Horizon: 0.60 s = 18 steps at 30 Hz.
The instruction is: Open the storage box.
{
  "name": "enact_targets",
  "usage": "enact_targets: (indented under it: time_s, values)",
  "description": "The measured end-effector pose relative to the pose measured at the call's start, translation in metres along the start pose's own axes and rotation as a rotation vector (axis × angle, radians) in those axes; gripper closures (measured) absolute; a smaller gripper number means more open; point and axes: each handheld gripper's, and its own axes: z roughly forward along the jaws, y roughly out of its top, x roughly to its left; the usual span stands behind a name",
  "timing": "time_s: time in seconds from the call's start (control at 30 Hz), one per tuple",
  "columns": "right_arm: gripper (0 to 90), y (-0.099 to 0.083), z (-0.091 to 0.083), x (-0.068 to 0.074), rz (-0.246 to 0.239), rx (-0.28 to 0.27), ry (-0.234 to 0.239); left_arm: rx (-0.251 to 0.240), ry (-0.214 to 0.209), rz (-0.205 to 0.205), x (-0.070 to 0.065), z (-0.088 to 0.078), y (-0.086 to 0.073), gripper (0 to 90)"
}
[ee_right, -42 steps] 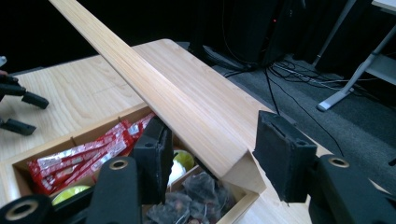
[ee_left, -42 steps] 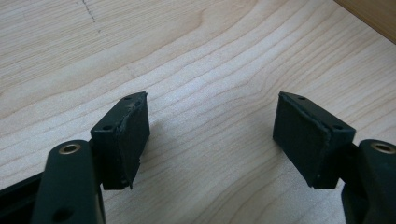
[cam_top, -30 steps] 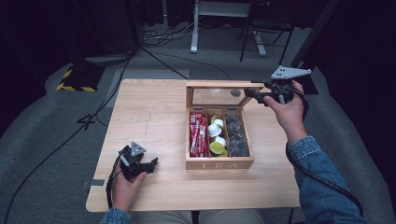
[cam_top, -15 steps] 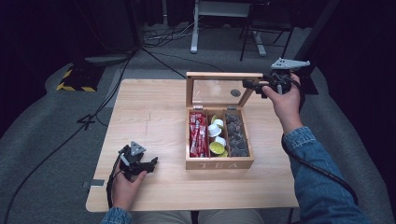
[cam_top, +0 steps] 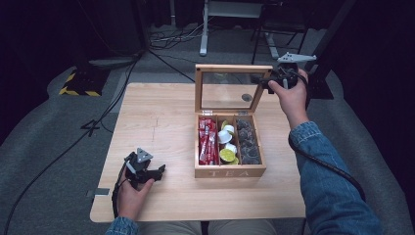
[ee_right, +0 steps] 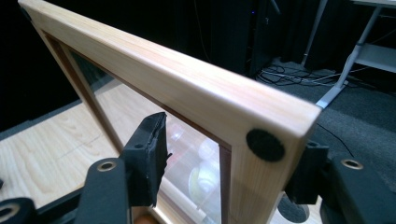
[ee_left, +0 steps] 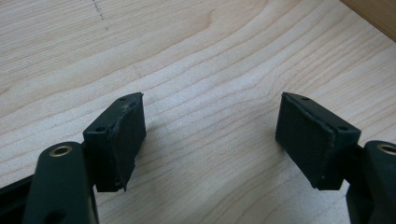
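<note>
A wooden tea box [cam_top: 230, 171] stands on the table [cam_top: 156, 122], right of centre, its glass-paned lid [cam_top: 232, 69] raised upright. Inside lie red packets [cam_top: 207, 142], white and lime pods [cam_top: 226, 147] and dark pods [cam_top: 247, 142]. My right gripper [cam_top: 262, 81] is at the lid's top right corner. The lid's frame [ee_right: 187, 88] sits between the jaws of my right gripper [ee_right: 233, 135], which have just been opening; the left pad [ee_right: 149, 154] stands clear of the glass. My left gripper [cam_top: 159, 171] rests near the table's front left, open over bare wood [ee_left: 212, 100].
Beyond the table's far edge, cables [cam_top: 161, 39] run over the grey floor by a white desk leg [cam_top: 203, 29]. A yellow-and-black striped block [cam_top: 78, 83] lies at the back left. A black stand [cam_top: 323, 73] rises just right of my right hand.
The lid has swung up further to upright. My right hand has moved away toward the table's far side with it. The left hand stays put.
</note>
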Motion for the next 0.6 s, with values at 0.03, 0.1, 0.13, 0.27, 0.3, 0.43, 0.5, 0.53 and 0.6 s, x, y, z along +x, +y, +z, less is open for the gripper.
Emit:
enact_targets:
  time_s: [0.03, 0.1, 0.13, 0.27, 0.3, 0.43, 0.5, 0.53, 0.6]
  values:
    - [40.6, 0.0, 0.002, -0.001, 0.008, -0.006, -0.002, 0.001, 0.0, 0.0, 0.0, 0.0, 0.0, 24.6]
    - [40.2, -0.001, 0.006, -0.004, 0.022, 0.004, -0.004, 0.0, 0.0, 0.0, 0.0, 0.0, 0.0, 24.6]
    - [40.0, -0.002, 0.008, -0.005, 0.023, 0.017, -0.002, 0.001, 0.0, 0.0, 0.0, 0.0, 0.0, 24.6]
    - [39.3, -0.006, 0.016, -0.009, 0.026, 0.031, -0.006, 0.002, 0.0, 0.001, 0.0, 0.0, 0.0, 24.6]
    - [39.3, -0.006, 0.016, -0.009, 0.026, 0.031, -0.006, 0.002, 0.0, 0.001, 0.0, 0.0, 0.0, 24.6]
    - [36.6, -0.01, 0.024, -0.012, 0.038, 0.035, -0.017, 0.002, 0.0, 0.001, 0.0, 0.0, 0.0, 24.6]
    - [34.0, -0.012, 0.028, -0.013, 0.038, 0.042, -0.02, 0.001, -0.001, 0.0, 0.0, 0.0, 0.0, 24.6]
    - [32.3, -0.013, 0.03, -0.014, 0.037, 0.041, -0.021, 0.003, 0.0, 0.001, 0.0, 0.0, 0.0, 24.6]
    - [28.8, -0.016, 0.034, -0.015, 0.044, 0.026, -0.018, 0.001, 0.0, -0.001, 0.0, 0.0, 0.0, 24.6]
